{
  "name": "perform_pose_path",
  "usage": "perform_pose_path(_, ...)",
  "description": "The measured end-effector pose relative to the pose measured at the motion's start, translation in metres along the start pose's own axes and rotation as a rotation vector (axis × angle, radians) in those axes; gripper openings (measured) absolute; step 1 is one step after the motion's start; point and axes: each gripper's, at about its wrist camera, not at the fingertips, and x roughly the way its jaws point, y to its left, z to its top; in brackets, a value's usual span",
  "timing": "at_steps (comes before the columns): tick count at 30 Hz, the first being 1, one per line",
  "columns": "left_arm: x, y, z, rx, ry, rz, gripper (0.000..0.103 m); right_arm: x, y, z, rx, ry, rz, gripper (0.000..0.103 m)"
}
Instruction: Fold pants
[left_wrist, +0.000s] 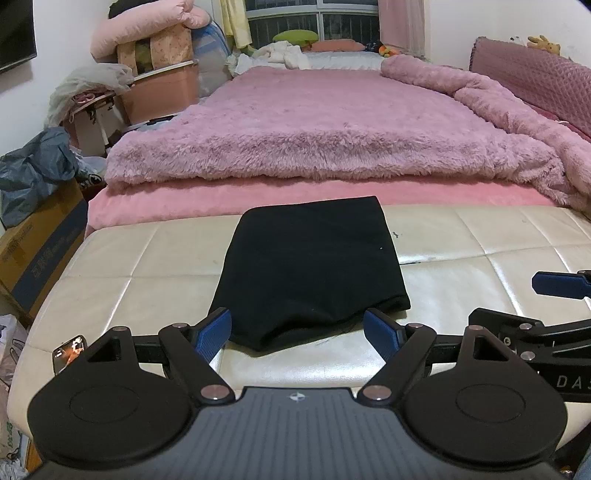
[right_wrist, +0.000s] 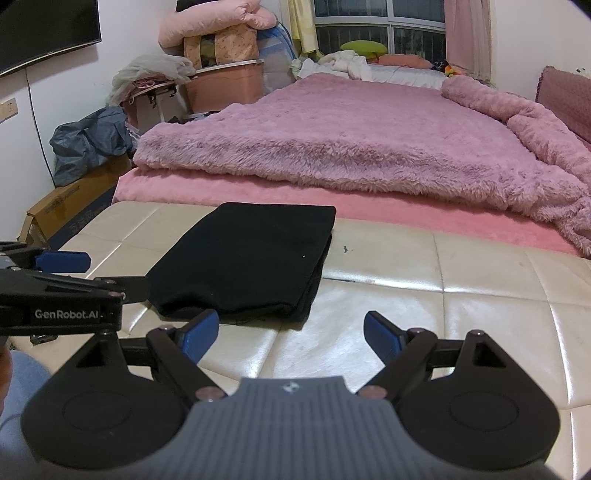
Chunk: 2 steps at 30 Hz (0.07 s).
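The black pants (left_wrist: 310, 269) lie folded into a compact stack on the cream leather bench (left_wrist: 122, 273). They also show in the right wrist view (right_wrist: 247, 262), left of centre. My left gripper (left_wrist: 297, 332) is open and empty, its blue pads either side of the stack's near edge, just short of it. My right gripper (right_wrist: 290, 334) is open and empty over bare bench, in front of the stack's near right corner. The right gripper's finger shows at the left view's right edge (left_wrist: 557, 284); the left gripper shows at the right view's left edge (right_wrist: 62, 260).
A bed with a fluffy pink blanket (left_wrist: 332, 136) lies beyond the bench. Cardboard boxes (left_wrist: 40, 243), a grey bag (left_wrist: 37, 173) and stacked storage bins (left_wrist: 162, 88) stand at the left. A dark TV (right_wrist: 44, 29) hangs on the left wall.
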Motion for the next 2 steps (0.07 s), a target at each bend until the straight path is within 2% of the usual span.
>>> perform_pose_path(2, 0.0, 0.0005, 0.0, -0.002, -0.001, 0.001, 0.095, 0.0005, 0.0002, 0.0003, -0.001, 0.0, 0.0, 0.082)
